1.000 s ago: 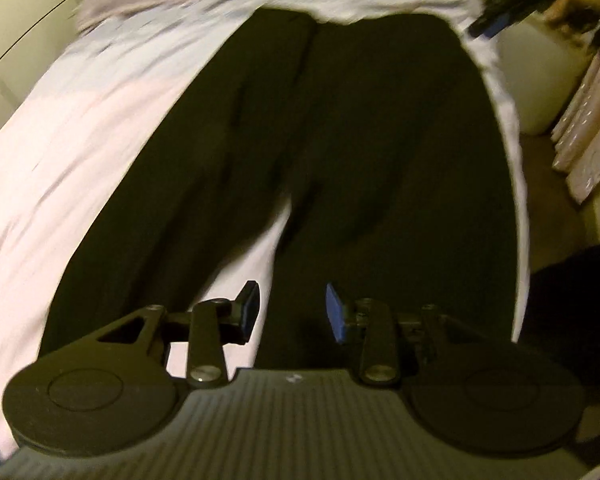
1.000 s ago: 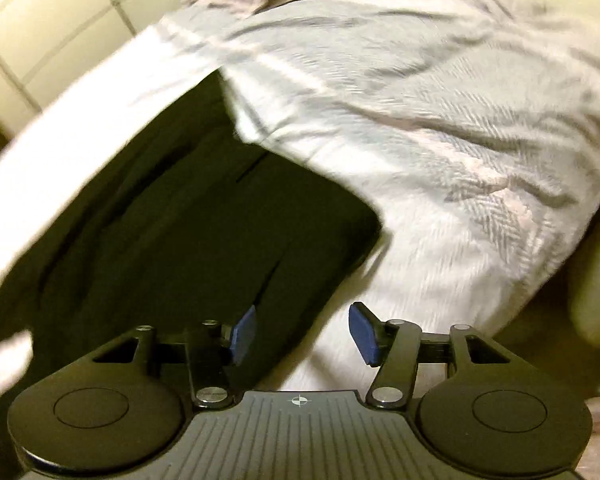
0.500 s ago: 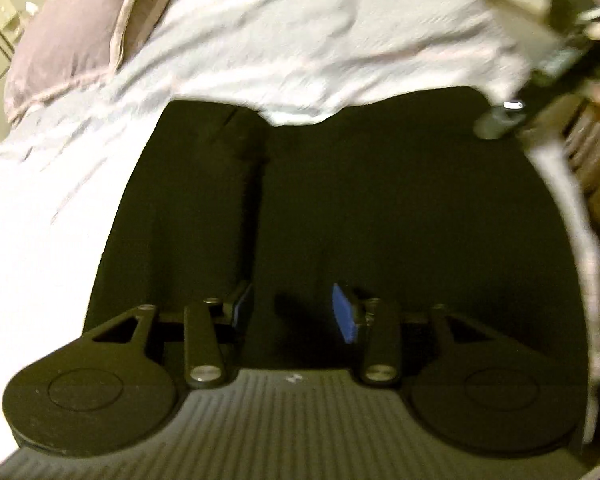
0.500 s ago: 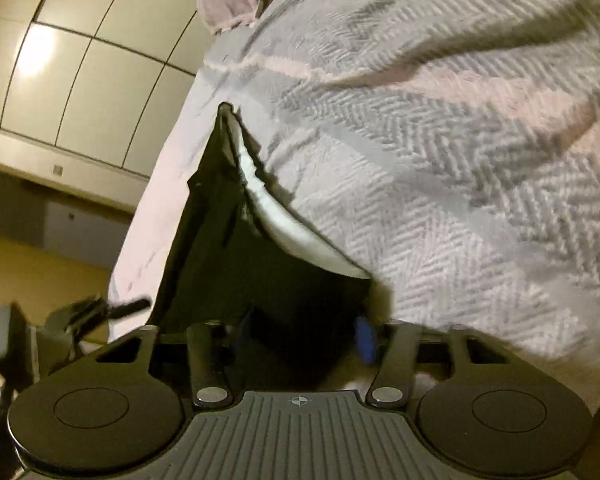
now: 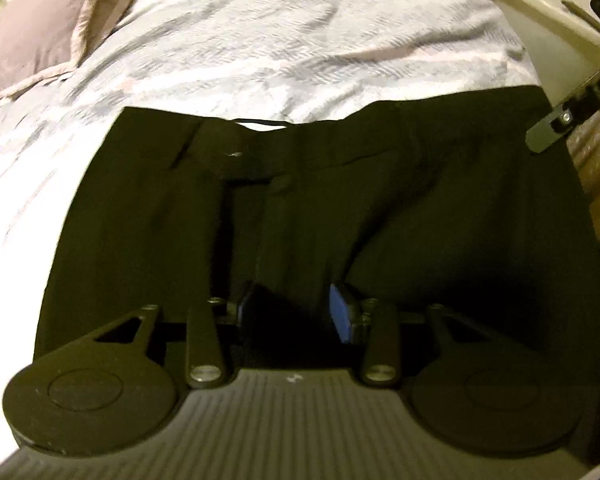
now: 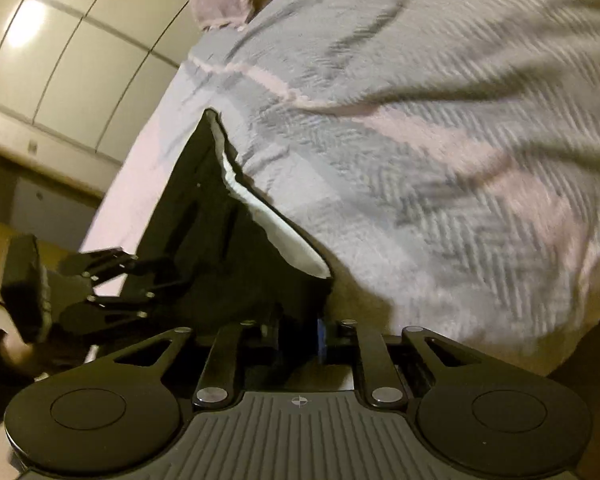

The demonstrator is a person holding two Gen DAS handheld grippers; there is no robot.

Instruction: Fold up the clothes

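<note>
While the black fabric trousers [image 5: 380, 208] are lying spread flat on the pale grey-and-pink herringbone bedspread [image 5: 300, 40], both hand-held tongs are working at their edges. Seen from the left wrist camera, the waistband is running across the upper part of the garment, with a sliver of white lining showing at its middle, and the dark cloth is filling most of the picture down to the tool.

At the near edge of the trousers the left gripper [image 5: 292, 312] is sitting with its blue pads parted and a raised ridge of the black cloth lying between them; its jaws are closing slightly, and the dark blur is making it impossible to tell whether the pads are actually pressing on the fabric.

At the right corner of the waistband the right gripper [image 6: 298, 336] is closing, with the black cloth bunched between its narrowly set fingers (only a thin strip of blue pad is showing on one side). The fabric is filling the gap there, so it is reading as pinched on the trousers. White lining is peeking out along the waistband edge that is running away from this tool toward the far side of the bed.

A dusty mauve pillow [image 5: 32, 28] is resting at the head of the bed, well apart from the trousers. Cream panelled cupboard doors [image 6: 80, 52] are standing beyond the bed's far side.
</note>
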